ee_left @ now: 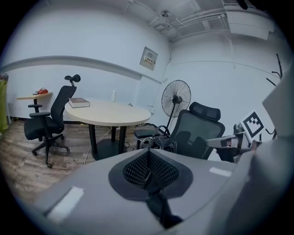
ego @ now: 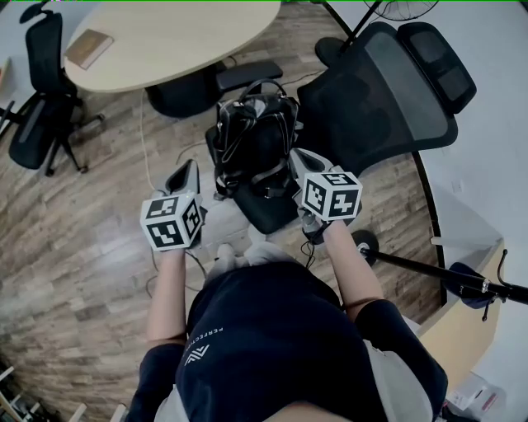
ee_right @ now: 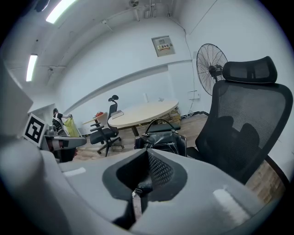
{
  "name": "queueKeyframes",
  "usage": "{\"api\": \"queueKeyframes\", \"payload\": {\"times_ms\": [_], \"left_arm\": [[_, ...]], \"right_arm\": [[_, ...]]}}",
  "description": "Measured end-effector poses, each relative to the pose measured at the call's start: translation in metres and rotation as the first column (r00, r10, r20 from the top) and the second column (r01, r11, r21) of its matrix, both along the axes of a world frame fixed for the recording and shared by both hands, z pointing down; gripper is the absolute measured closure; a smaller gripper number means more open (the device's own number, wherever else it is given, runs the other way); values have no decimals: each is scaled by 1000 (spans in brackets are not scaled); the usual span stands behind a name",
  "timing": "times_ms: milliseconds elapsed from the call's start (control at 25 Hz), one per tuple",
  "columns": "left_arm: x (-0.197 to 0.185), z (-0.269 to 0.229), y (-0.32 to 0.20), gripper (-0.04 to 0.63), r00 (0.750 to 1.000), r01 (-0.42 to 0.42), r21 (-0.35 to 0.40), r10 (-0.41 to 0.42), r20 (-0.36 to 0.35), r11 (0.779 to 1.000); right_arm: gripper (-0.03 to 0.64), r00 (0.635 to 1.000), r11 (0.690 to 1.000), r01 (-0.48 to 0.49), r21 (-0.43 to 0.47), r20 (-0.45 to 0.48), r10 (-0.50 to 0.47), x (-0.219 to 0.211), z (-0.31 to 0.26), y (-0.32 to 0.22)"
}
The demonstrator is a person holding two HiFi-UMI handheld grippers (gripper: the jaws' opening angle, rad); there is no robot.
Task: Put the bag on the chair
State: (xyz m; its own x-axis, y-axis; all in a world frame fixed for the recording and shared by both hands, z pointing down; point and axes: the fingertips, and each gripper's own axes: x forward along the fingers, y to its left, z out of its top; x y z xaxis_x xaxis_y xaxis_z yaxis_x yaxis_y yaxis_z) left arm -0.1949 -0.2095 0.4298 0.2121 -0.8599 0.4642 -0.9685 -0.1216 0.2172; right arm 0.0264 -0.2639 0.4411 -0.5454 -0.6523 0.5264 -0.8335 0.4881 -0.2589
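A black leather bag (ego: 250,136) with looped handles stands on the seat (ego: 268,213) of a black mesh office chair (ego: 381,95). My left gripper (ego: 190,170) hovers just left of the bag, shut and empty. Close beside the bag's right side is my right gripper (ego: 295,157), also shut with nothing between its pads. In the left gripper view the shut gripper (ee_left: 148,159) points at the bag (ee_left: 158,142) and chair (ee_left: 198,133). The right gripper view has the shut gripper (ee_right: 147,159) below the bag (ee_right: 161,137), with the chair back (ee_right: 245,124) at the right.
A round wooden table (ego: 165,37) with a book (ego: 89,48) stands beyond the bag. Another black office chair (ego: 41,91) is at the far left. A floor fan (ego: 404,8) and a stand's pole (ego: 445,270) are at the right. A cable (ego: 144,136) trails over the wooden floor.
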Motion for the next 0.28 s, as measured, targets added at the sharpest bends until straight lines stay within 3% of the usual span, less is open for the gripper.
{"api": "queueKeyframes", "payload": {"times_ms": [280], "left_arm": [[-2,4,0,580,1000,10,-19,-9,12,1000]], "right_arm": [[615,1000,1000,6,-5,7,-6,1,2,-5]]}}
